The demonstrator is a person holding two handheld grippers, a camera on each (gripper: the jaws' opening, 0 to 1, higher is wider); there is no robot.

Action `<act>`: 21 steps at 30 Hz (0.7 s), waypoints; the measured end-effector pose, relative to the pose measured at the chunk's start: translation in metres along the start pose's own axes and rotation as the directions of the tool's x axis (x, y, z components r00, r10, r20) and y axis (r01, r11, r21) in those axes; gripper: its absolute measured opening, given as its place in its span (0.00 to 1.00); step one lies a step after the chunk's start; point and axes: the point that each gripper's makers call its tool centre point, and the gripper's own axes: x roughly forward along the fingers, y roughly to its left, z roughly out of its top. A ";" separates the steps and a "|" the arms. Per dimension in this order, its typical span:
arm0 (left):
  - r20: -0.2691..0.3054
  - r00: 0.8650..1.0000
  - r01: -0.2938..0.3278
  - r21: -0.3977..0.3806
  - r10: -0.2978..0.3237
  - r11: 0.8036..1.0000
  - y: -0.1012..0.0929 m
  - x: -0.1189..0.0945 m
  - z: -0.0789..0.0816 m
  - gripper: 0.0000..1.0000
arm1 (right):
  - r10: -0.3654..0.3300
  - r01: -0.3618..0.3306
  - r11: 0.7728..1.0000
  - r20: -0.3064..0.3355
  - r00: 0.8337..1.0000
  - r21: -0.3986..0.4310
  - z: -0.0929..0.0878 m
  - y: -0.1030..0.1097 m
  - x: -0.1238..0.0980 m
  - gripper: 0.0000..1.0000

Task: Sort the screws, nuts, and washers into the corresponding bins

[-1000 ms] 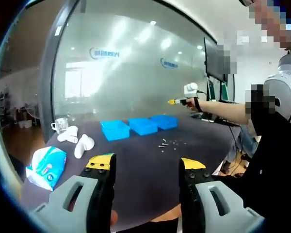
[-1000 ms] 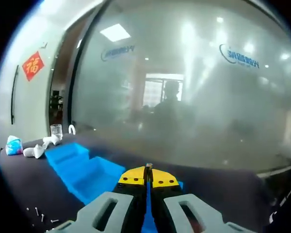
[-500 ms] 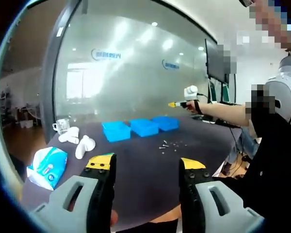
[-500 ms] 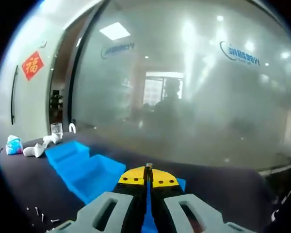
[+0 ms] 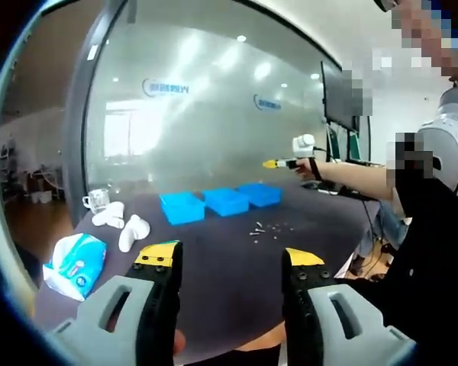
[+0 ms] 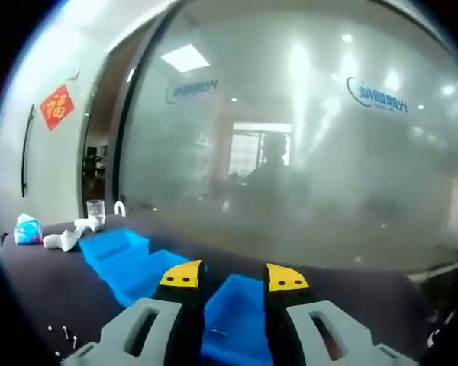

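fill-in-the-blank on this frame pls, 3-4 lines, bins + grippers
1. The number of blue bins in a row on the dark table is ____.
2. The right gripper hangs above the bins with its jaws ____.
3. The loose hardware lies on the table, not in any ____.
4. The left gripper has its jaws ____.

Missing words: three; open; bin; open

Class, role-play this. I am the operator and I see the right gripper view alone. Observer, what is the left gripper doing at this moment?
Observer: The left gripper is open and holds nothing. It is at the near edge of the table, far from the three blue bins.
Operator: And where is mine, seen from outside?
Observer: The right gripper is in the air above the bin at the row's end, beyond the loose hardware.
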 end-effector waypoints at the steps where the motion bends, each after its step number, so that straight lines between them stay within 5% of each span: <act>1: 0.001 1.000 0.001 -0.001 -0.001 1.000 0.000 0.000 0.000 0.51 | 0.001 -0.001 1.000 0.001 1.000 0.000 0.000 0.001 -0.003 0.27; 9: 0.010 1.000 -0.002 -0.001 0.002 1.000 0.003 0.003 0.001 0.51 | 0.077 -0.077 0.996 0.017 0.997 0.041 0.001 0.024 -0.037 0.32; 14: 0.009 1.000 0.010 -0.008 -0.010 1.000 0.001 0.010 -0.002 0.51 | 0.140 -0.143 0.989 0.072 0.987 0.032 0.010 0.049 -0.077 0.33; 21: 0.011 0.999 0.031 -0.005 -0.030 1.000 -0.004 0.015 -0.001 0.51 | 0.232 -0.233 0.972 0.064 0.971 0.009 0.000 0.074 -0.125 0.34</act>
